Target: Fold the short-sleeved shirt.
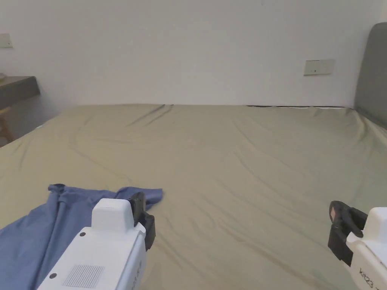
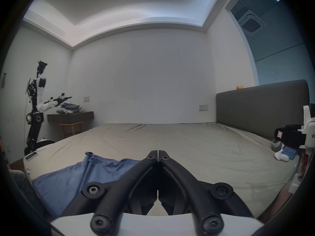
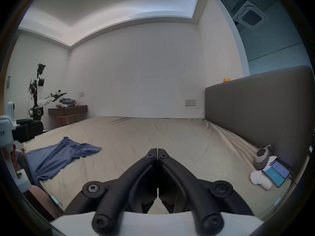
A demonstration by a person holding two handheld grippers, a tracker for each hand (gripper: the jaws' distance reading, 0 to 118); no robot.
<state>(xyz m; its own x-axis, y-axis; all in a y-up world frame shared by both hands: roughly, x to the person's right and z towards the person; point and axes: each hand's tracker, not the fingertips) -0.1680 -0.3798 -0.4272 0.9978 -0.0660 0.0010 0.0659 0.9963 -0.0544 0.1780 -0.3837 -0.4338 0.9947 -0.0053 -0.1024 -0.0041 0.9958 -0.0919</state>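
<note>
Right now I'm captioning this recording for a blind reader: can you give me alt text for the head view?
A crumpled blue short-sleeved shirt lies at the near left of a bed covered in an olive sheet. The left gripper is held beside the shirt's edge, and the right gripper is over bare sheet at the far right. A white wall stands behind.

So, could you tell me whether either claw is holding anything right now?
Nothing is held: left claw and right claw are shut empty above the bed; the shirt lies loose.

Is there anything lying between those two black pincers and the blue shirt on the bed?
Nothing visible. The left gripper hangs just beside the blue shirt; between it and the right gripper lies only bare sheet. Both are shut, holding nothing.
</note>
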